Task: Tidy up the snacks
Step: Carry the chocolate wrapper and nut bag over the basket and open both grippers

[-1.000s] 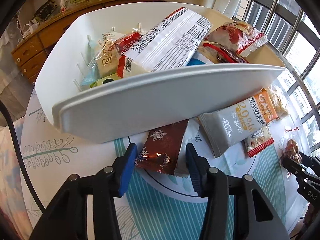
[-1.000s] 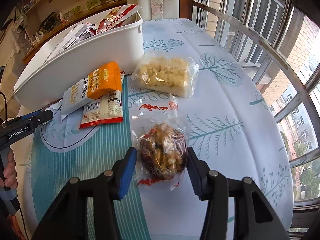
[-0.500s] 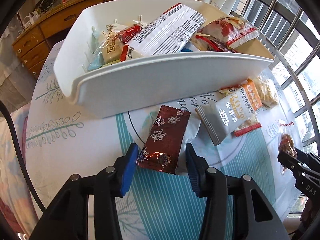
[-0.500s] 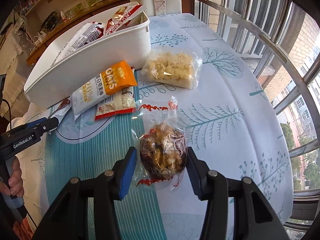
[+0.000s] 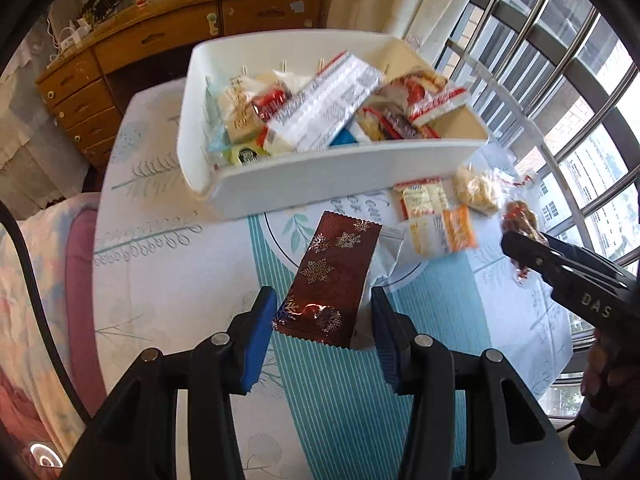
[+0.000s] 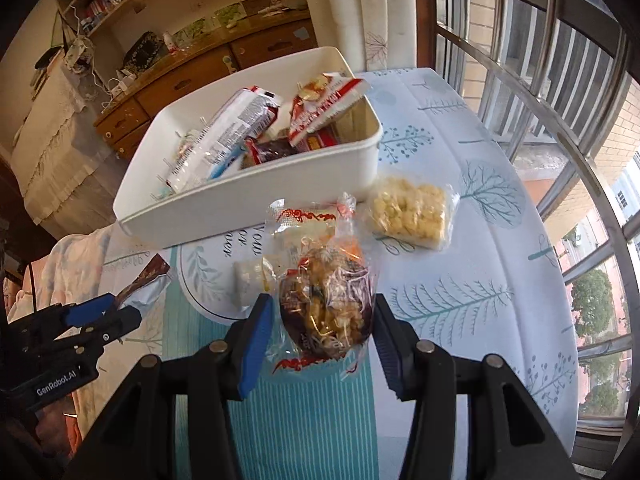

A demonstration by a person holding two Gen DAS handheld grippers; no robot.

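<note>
Now each claw grips a snack: left claw (image 5: pixel 323 334) the snowflake packet (image 5: pixel 332 276), right claw (image 6: pixel 320 330) the clear bag (image 6: pixel 328 304); next, release over the white bin (image 5: pixel 344 172) at upper centre.

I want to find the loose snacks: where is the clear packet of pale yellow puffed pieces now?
In the right wrist view the clear packet of pale yellow puffed pieces lies on the tree-print tablecloth, just beside the near right corner of the white plastic bin.
</note>
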